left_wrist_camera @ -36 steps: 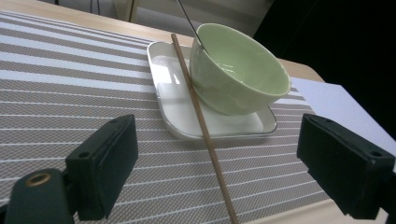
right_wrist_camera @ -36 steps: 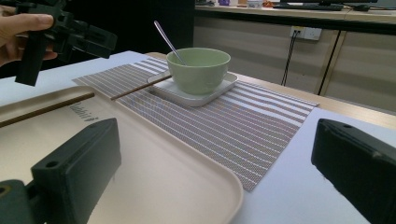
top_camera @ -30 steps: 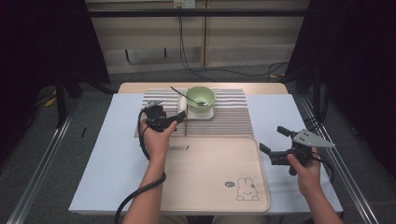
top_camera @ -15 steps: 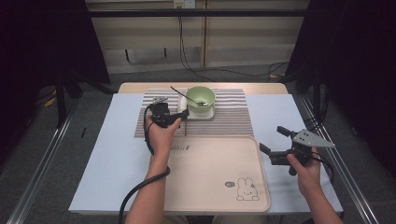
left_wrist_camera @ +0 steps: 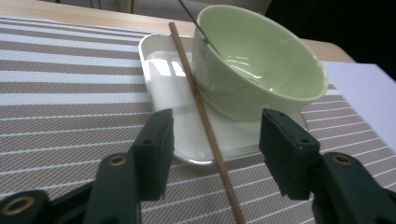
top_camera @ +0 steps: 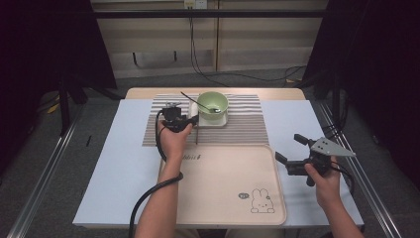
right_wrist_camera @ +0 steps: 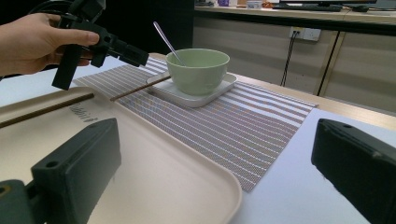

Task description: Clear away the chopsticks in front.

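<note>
A green bowl [top_camera: 213,104] [left_wrist_camera: 252,70] [right_wrist_camera: 198,70] with a metal spoon [top_camera: 190,98] [right_wrist_camera: 163,35] in it stands on a white square plate [top_camera: 224,122] [left_wrist_camera: 159,79]. A brown chopstick [top_camera: 196,134] [left_wrist_camera: 201,112] [right_wrist_camera: 140,88] leans on the plate's left rim, its near end on the striped mat [top_camera: 242,131]. My left gripper [top_camera: 195,120] [left_wrist_camera: 219,126] [right_wrist_camera: 135,53] straddles that chopstick. Its jaws have just been closing, but the pads stand clear of the stick on both sides. My right gripper [top_camera: 288,147] [right_wrist_camera: 215,149] is open and holds nothing, at the tray's right edge.
A beige tray [top_camera: 223,183] with a rabbit print lies on the near half of the white table [top_camera: 124,148]. A second brown stick [right_wrist_camera: 42,109] lies on the tray's left part. A cable trails from the left gripper along the forearm.
My left gripper has moved right, toward the plate, and its jaws have narrowed around the leaning chopstick. The right gripper has kept still.
</note>
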`<state>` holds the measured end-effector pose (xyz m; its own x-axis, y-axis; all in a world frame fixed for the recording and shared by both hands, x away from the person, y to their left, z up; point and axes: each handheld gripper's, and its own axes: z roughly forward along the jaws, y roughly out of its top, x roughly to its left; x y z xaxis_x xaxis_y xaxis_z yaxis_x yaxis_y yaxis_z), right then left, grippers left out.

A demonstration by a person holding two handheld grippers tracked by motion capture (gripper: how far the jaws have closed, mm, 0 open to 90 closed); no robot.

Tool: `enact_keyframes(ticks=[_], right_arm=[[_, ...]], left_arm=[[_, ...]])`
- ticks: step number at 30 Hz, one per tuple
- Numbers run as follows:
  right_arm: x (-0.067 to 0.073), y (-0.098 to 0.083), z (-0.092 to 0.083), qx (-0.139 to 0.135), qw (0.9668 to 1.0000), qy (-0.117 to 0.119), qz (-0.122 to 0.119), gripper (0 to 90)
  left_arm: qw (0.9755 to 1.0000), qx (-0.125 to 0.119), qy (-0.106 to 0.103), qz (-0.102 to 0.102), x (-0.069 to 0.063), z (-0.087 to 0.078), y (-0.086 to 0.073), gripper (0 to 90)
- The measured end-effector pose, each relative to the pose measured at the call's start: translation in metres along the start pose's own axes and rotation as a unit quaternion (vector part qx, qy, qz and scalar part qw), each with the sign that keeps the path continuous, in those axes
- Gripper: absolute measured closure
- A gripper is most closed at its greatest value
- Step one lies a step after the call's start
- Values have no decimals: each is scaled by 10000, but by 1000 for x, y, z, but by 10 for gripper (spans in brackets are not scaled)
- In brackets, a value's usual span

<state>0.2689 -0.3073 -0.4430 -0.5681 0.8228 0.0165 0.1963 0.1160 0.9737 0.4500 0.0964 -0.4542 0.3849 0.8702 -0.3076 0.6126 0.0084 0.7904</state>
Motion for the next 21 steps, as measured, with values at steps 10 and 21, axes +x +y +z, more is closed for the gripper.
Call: enact_keyframes(ticks=[10,21], right_arm=[[-1,0,0,-32,10000,-3,-19,12],[0,0,2,-19,10000,-14,-15,12]], left_arm=[[9999,107,49,-122,1,13,2,616],[9991,317,77,-262,-3,25,6,641]])
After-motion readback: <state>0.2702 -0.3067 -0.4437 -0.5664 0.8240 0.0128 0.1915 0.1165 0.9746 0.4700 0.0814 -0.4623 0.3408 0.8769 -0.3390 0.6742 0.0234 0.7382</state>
